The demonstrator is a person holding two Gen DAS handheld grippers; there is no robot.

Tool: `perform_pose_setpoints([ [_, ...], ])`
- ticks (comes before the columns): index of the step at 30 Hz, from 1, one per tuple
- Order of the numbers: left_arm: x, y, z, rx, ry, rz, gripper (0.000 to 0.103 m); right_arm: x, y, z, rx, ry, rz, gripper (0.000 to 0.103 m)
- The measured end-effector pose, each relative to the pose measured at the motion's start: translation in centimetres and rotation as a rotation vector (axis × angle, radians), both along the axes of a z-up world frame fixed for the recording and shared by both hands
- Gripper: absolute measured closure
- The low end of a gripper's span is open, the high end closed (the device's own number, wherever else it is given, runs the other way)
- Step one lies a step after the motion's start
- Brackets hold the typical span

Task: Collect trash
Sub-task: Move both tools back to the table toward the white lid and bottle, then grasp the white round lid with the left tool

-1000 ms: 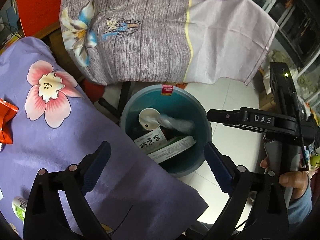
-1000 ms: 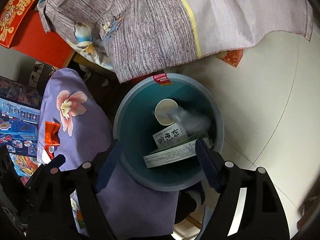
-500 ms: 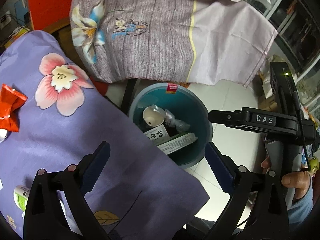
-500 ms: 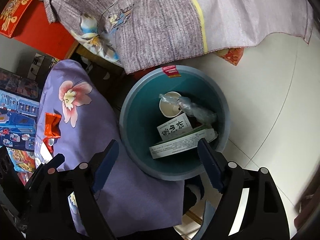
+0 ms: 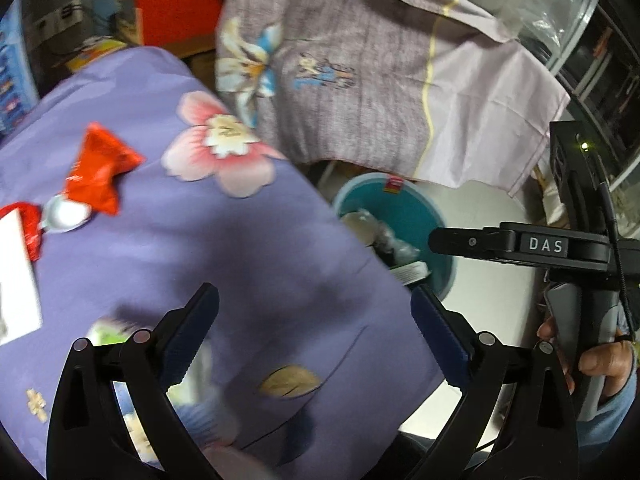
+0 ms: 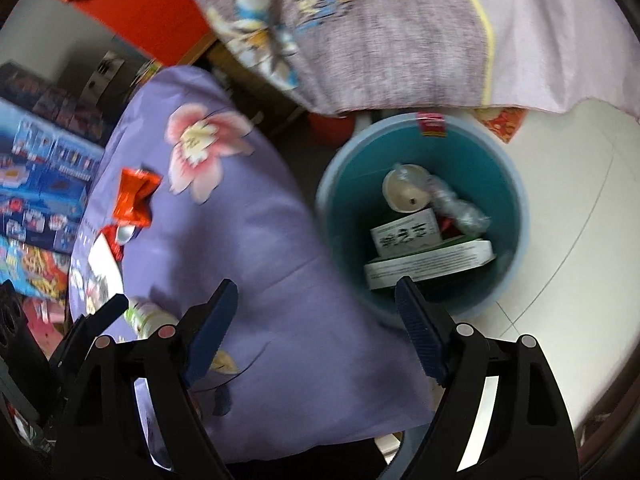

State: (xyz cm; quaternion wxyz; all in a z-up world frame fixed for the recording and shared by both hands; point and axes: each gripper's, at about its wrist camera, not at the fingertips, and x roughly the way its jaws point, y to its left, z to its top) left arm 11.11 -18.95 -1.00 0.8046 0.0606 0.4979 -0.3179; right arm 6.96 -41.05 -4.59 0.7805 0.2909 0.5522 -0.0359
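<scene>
- Left gripper: jaws spread wide, nothing between them; it hangs over the purple floral cloth
- Right gripper: jaws likewise spread wide and empty, positioned over the cloth's edge with its right finger in front of the bin's near rim
- Teal bin: stands on the pale tiled floor, at 1 o'clock from the right gripper; in the left wrist view it lies at 2 o'clock, partly hidden by the cloth
- Bin contents: a paper cup, a crumpled clear plastic wrapper lying against the cup, a small white box and a flat green-and-white carton beneath it
- Red snack wrapper: lies on the cloth at 10 o'clock from the left gripper, touching a silvery foil piece
- White card: at the cloth's left edge, near the foil
- Green-labelled bottle: lies on the cloth just left of the right gripper's left finger
- Striped grey-lilac cloth: drapes at 12 o'clock, overhanging the bin's far side
</scene>
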Motion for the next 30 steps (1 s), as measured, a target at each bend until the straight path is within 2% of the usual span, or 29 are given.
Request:
perform_pose_setpoints([
  [9,-0.6,8.5,0.2,0.009,-0.011,0.13,0.005,0.1,6.4,0.4,-0.006,0.01,0.106,0.026],
  [13,-1.5,11.9,-0.8,0.013,0.023,0.187,0.005,-0.2,8.7,0.4,-0.006,0.018,0.155,0.026],
  [17,-2.8,13.7,-2.2,0.023,0.066,0.194,0.005,-0.6,10.0,0.2,-0.005,0.03,0.173,0.026],
  [22,-4.6,13.4,-4.1,0.01,0.155,0.17,0.005,-1.4,11.2,0.2,-0.007,0.042,0.192,0.026],
  [30,-6.3,10.4,-6.1,0.034,0.201,0.147,0.005,-3.7,10.3,-0.3,-0.002,0.05,0.178,0.025],
])
